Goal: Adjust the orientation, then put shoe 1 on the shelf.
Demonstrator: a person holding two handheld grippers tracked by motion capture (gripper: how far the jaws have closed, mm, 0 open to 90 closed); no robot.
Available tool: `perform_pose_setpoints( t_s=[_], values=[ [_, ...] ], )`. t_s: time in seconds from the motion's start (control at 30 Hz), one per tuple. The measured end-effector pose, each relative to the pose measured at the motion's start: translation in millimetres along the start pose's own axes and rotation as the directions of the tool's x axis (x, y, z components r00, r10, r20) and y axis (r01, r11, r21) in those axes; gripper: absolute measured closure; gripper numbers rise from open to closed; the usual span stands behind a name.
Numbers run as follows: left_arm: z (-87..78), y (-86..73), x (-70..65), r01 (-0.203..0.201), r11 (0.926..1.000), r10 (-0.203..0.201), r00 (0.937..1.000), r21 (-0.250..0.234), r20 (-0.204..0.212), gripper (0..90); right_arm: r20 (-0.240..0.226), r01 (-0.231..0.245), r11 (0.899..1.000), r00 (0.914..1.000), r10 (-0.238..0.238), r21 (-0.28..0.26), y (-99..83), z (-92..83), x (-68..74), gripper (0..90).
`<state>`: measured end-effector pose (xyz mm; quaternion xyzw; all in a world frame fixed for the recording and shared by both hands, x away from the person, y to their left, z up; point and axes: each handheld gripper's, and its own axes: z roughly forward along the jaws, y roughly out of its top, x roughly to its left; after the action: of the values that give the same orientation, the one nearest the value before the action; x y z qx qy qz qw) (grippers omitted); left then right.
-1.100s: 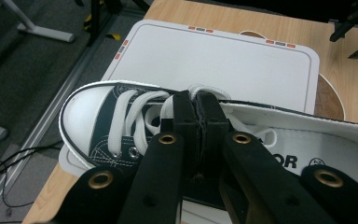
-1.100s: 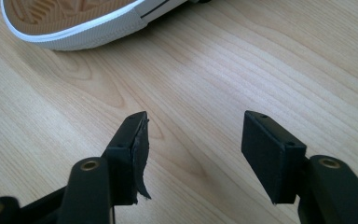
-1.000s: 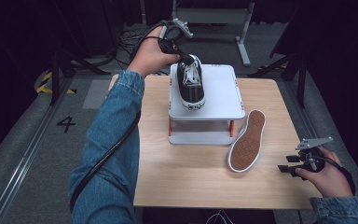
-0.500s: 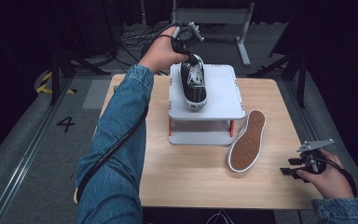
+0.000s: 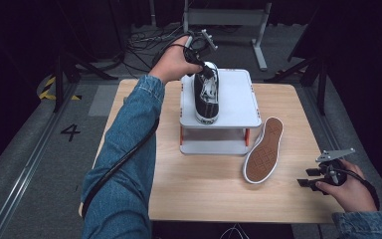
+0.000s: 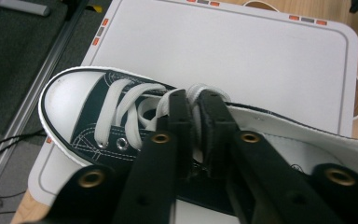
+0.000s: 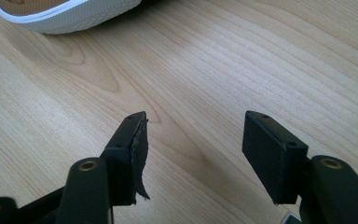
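High view: left claw (image 5: 206, 67) has set sneaker (image 5: 207, 94) upright on white stand (image 5: 238, 99), lower than before
Jaws have just been opening, tongue between them, nearly released; right claw (image 5: 311, 178) wide, idle on surface (image 5: 204, 184)

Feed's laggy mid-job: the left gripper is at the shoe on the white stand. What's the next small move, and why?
Probably finish opening and lift straight off. The left gripper has just been opening, yet its jaws sit close around the tongue and laces of the shoe, which stands upright on the white stand. Pulling away too early could tip it. The right gripper is open over the table.
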<state>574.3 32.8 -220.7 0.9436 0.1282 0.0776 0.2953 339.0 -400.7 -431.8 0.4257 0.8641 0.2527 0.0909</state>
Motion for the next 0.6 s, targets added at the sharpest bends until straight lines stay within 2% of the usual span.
perform_pose_setpoints(
  t_s=[0.03,0.1,0.17,0.2,0.27,0.33,0.4,0.5,0.6],
  values=[
    [-1.6,-0.2,-1.1,0.01,0.9999,-0.01,0.9999,-0.004,0.002,76.1,-0.002,0.0,1.0,1.0,0.0,-0.001,0.1,0.0,0.2,41.7],
    [-8.5,-1.1,-2.6,0.031,0.9984,-0.031,0.9995,-0.048,-0.004,64.9,-0.004,-0.003,1.0,1.0,0.003,-0.002,0.3,-0.4,0.6,41.7],
    [-18.4,-3.0,-4.7,0.045,0.9953,-0.046,0.9989,-0.086,-0.011,57.7,-0.003,-0.003,1.0,1.0,0.003,-0.003,0.8,-0.2,0.4,41.7],
    [-27.4,-7.1,-8.0,0.071,0.9908,-0.072,0.9974,-0.116,-0.003,51.9,-0.002,-0.002,1.0,1.0,0.002,-0.006,1.7,0.3,0.4,41.6],
    [-30.6,-9.4,-9.7,0.079,0.9894,-0.08,0.9968,-0.122,-0.005,45.7,-0.002,-0.001,1.0,1.0,0.001,-0.009,2.5,0.6,0.4,41.4],
    [-38.3,-18.8,-16.8,0.096,0.9876,-0.099,0.9949,-0.124,-0.016,44.1,-0.002,-0.003,1.0,1.0,0.003,-0.03,4.4,1.2,0.3,41.5],
    [-45.6,-30.3,-25.8,0.097,0.9881,-0.102,0.9942,-0.119,-0.034,41.3,-0.012,0.0,0.998,0.9999,0.0,-0.059,7.2,0.8,-0.8,40.9],
    [-59.5,-52.4,-38.9,0.123,0.9768,-0.128,0.9916,-0.175,-0.018,36.9,0.025,0.022,0.994,0.9995,-0.019,-0.109,13.9,-2.5,-3.8,40.2],
    [-74.8,-77.0,-53.0,0.154,0.966,-0.164,0.9861,-0.207,-0.03,35.9,0.019,0.043,0.989,0.999,-0.041,-0.139,23.2,-2.4,-3.5,41.0]
  ],
)
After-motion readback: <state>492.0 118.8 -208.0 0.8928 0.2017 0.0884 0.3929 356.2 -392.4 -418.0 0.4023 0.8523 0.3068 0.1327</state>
